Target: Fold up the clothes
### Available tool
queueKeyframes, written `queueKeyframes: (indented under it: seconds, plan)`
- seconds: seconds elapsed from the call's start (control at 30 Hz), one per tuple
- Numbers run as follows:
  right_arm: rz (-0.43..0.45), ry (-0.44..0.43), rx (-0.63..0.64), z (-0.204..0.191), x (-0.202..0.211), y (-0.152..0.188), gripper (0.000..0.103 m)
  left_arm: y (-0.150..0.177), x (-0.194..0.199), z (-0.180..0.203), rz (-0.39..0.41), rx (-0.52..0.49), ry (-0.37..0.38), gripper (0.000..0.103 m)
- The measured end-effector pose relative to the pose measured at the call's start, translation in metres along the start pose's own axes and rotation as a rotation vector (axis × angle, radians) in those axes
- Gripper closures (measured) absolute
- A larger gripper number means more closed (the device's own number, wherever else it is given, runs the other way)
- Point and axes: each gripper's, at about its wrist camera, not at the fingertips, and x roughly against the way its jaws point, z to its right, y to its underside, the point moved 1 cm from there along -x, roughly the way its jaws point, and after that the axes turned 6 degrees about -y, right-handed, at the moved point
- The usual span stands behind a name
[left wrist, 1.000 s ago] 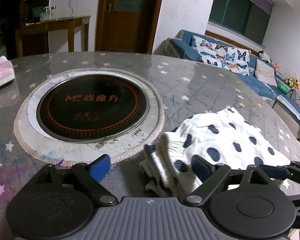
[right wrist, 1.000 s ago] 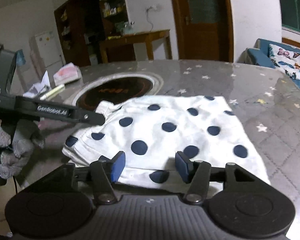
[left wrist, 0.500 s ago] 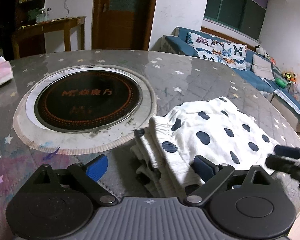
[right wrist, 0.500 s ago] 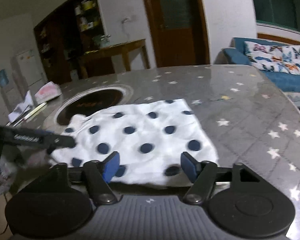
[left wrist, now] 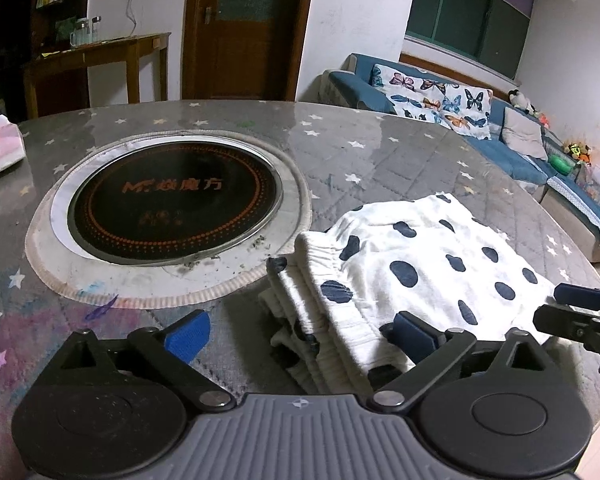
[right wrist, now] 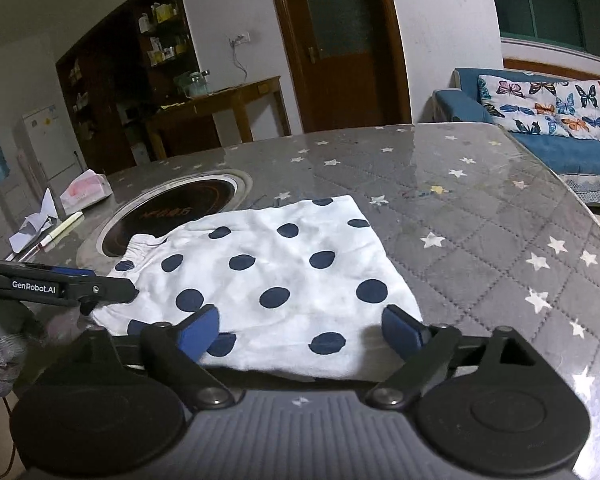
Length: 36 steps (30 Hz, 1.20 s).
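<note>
**Spotted garment lay folded on the tabletop, both grippers spread and empty**

Left wrist view: the white garment with dark blue dots [left wrist: 412,276] lay on the grey, star-printed tabletop [left wrist: 380,152], just beside the round induction hob [left wrist: 174,204] set into it. It showed as a compact bundle of several stacked layers, with a gathered elastic waistband [left wrist: 320,256] at the near-left edge. The left gripper [left wrist: 300,334] stood spread wide, holding nothing, its right finger over the bundle's near edge. The tip of the other gripper reached in from the right.

Right wrist view: the same garment [right wrist: 268,272] lay as a flat, roughly rectangular shape near the tabletop's edge. The right gripper [right wrist: 302,328] was also spread and empty, its fingers close over the near hem; whether they touched the cloth could not be told. The left gripper [right wrist: 60,286] showed side-on at the left.

Judged from its soft wrinkles and thin layers, the cloth was probably light, limp and unbreakable, and apt to sag or come unfolded if lifted by one point. The thick waistband or a stacked corner, pinched through all layers, looked the surest hold. The bundle already lay folded; whether another fold was due could not be settled.
</note>
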Motion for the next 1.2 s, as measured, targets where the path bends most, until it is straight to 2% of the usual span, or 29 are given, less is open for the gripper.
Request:
queueKeyframes:
  seconds: [0.2,0.7,1.2]
  plan:
    - [0.012,0.026,0.016,-0.008,0.003,0.000,0.000,0.000,0.003,0.000,0.004,0.000,0.006,0.000]
    - [0.060,0.074,-0.020,-0.018,0.003,-0.001,0.000,0.002,0.016,0.001,0.027,-0.001,0.048,0.000]
    - [0.102,0.069,-0.020,-0.032,0.006,0.001,0.000,0.005,0.027,0.004,0.050,-0.008,0.054,0.000]
